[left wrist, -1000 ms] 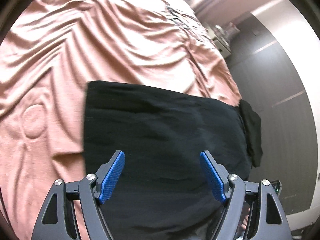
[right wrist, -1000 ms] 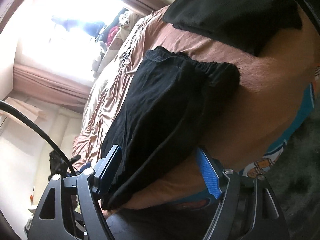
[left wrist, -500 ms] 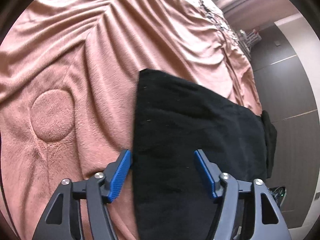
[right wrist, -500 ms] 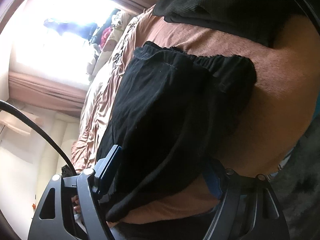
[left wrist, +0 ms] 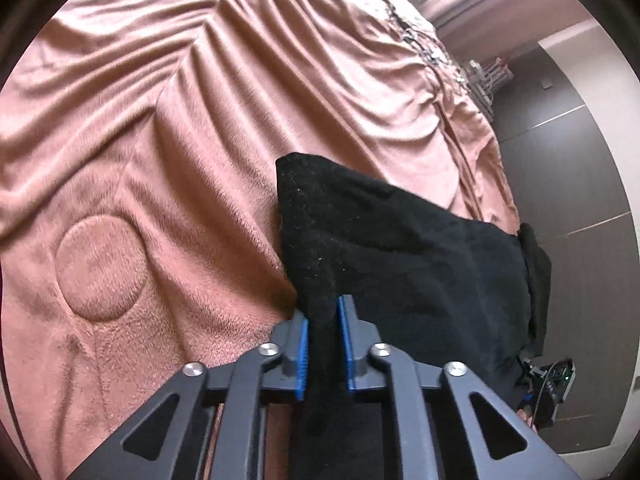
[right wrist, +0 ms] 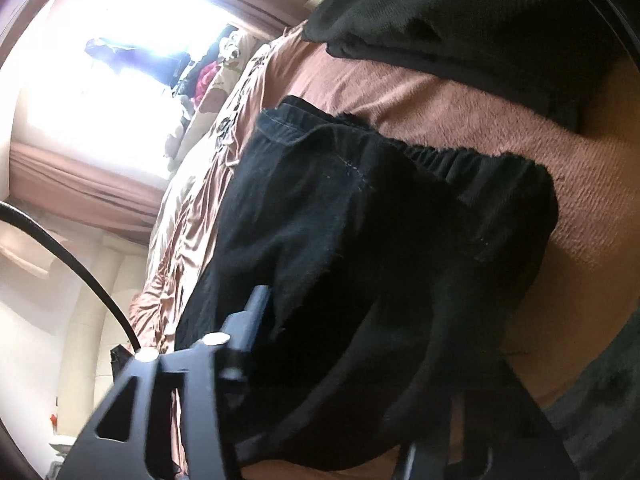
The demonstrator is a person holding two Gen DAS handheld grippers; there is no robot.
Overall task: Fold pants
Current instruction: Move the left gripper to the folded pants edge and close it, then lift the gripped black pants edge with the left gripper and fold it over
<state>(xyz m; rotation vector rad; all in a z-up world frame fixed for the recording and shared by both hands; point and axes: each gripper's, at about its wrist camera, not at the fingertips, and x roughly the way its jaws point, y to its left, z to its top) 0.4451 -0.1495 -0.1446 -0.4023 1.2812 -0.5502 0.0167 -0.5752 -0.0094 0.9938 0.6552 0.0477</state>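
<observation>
Black pants (left wrist: 400, 248) lie folded on the pink fleece blanket (left wrist: 180, 140) of the bed, near its edge — elastic waistband (right wrist: 452, 160) toward my right side. My left tool (left wrist: 323, 344) has just been closing and is now clenched on a pinched-up ridge of the pants at their left edge, blue pads (left wrist: 303, 356) pressing the fabric from both sides. My right tool (right wrist: 352, 320) has just been closing too, with pants fabric bunched between its fingers; one finger (right wrist: 256, 312) shows against the cloth, the other is buried in dark fabric, so it looks clamped on the pants near the waistband end. A second dark garment (right wrist: 480, 20) lies further up the bed, apart from the pants. A round embossed patch (left wrist: 100, 268) marks the blanket left of the pants. Bright window (right wrist: 120, 60) behind — washed out.
</observation>
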